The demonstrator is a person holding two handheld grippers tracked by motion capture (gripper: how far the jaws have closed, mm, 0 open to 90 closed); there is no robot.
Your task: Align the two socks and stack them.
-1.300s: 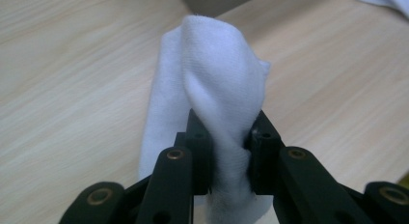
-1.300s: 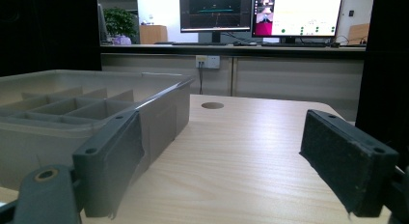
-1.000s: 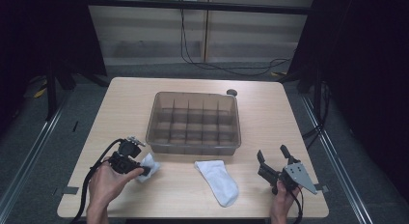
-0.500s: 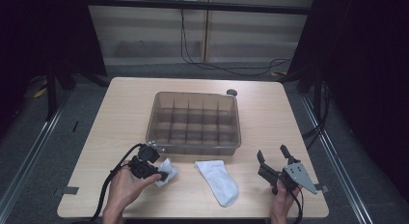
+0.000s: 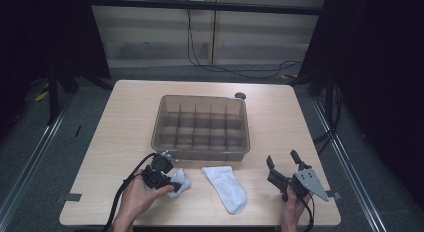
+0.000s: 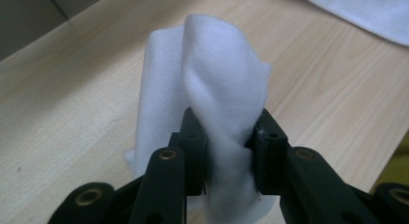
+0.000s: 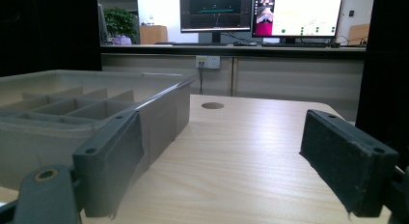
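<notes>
Left gripper (image 5: pixel 170 182): near front-left edge of desk (image 5: pixel 125 122), fingers (image 6: pixel 193 137) set narrow with a bunched white sock (image 6: pixel 212 93) between them. The fingers have just been opening a little; the cloth sits between both pads and rests on the desk.

Second white sock (image 5: pixel 226 187): flat at front centre of the desk, just beside the held sock, apart from it.

Right gripper (image 5: pixel 284 164): front-right of the desk, fingers (image 7: pixel 349 159) wide apart, nothing between them.

Divided bin (image 5: pixel 200 127): translucent grey, many compartments, mid-desk, just behind both socks. Its front wall stands between the socks and the compartments.

Small dark disc (image 5: pixel 240 95): beyond the bin's far right corner.
</notes>
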